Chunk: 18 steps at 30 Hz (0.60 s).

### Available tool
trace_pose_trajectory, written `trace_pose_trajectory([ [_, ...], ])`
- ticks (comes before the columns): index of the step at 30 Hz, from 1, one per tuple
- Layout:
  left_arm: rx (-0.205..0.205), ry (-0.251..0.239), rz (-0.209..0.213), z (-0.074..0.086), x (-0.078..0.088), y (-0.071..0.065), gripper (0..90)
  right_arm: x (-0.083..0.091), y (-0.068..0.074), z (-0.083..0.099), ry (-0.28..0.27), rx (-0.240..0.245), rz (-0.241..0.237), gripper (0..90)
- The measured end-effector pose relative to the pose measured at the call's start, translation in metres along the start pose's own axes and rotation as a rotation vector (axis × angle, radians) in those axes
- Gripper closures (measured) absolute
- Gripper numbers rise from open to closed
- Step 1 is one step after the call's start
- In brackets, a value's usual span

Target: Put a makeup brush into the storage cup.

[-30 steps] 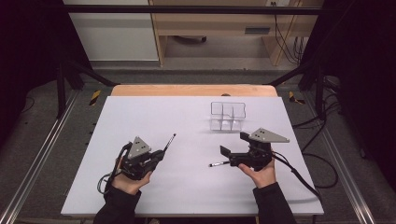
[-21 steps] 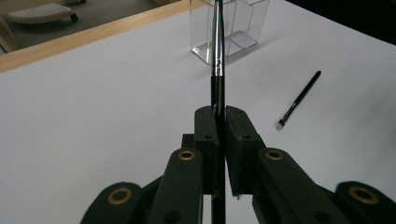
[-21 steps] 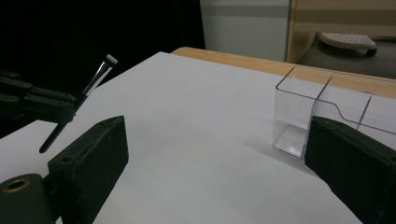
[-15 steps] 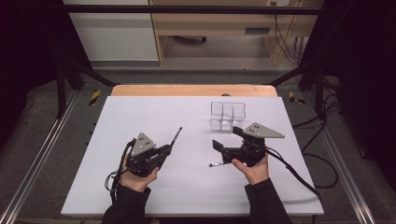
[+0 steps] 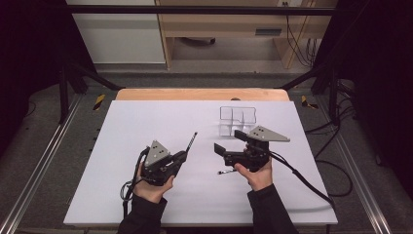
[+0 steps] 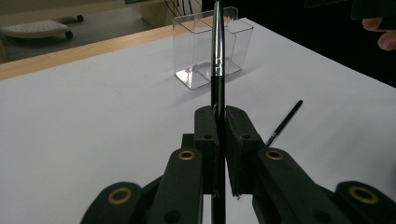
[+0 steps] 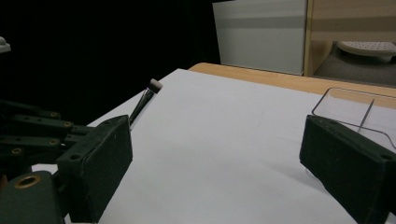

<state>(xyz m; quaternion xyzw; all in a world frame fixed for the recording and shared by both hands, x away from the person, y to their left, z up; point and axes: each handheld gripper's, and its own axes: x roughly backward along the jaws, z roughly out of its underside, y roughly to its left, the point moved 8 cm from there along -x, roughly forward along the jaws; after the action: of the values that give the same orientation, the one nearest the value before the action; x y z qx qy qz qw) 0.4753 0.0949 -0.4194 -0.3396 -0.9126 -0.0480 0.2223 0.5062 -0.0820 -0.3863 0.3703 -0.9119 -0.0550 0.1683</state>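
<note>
My left gripper (image 5: 184, 155) is shut on a slim dark brush (image 5: 192, 141) whose tip points away toward the clear box (image 5: 237, 119). In the left gripper view the brush (image 6: 217, 51) stands straight up between the closed jaws (image 6: 220, 116). A second thin brush (image 5: 226, 171) lies flat on the white table, just left of the right hand. My right gripper (image 5: 230, 141) hovers above the table with its jaws wide apart; they have just been closing a little, with nothing between them (image 7: 215, 154). The held brush's pale tip (image 7: 148, 93) shows at left in the right gripper view.
The clear divided box (image 6: 205, 51) stands at the back right of the white tabletop (image 5: 146, 122), close behind the right gripper. A wooden strip (image 5: 195, 94) edges the table's far side. The right gripper's cable (image 5: 302, 178) trails right across the table.
Both hands have drawn closer together. The left gripper carried its brush to the right; the right gripper shifted left and rose slightly. The loose brush stayed put.
</note>
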Motion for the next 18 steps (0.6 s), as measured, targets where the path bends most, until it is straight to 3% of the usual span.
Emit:
trace_pose_trajectory([
  [18, 0.011, -0.043, 0.017, -0.003, -0.017, -0.017, 83.2, -0.014, 0.008, 0.009, -0.001, -0.07, -0.046, 15.8],
])
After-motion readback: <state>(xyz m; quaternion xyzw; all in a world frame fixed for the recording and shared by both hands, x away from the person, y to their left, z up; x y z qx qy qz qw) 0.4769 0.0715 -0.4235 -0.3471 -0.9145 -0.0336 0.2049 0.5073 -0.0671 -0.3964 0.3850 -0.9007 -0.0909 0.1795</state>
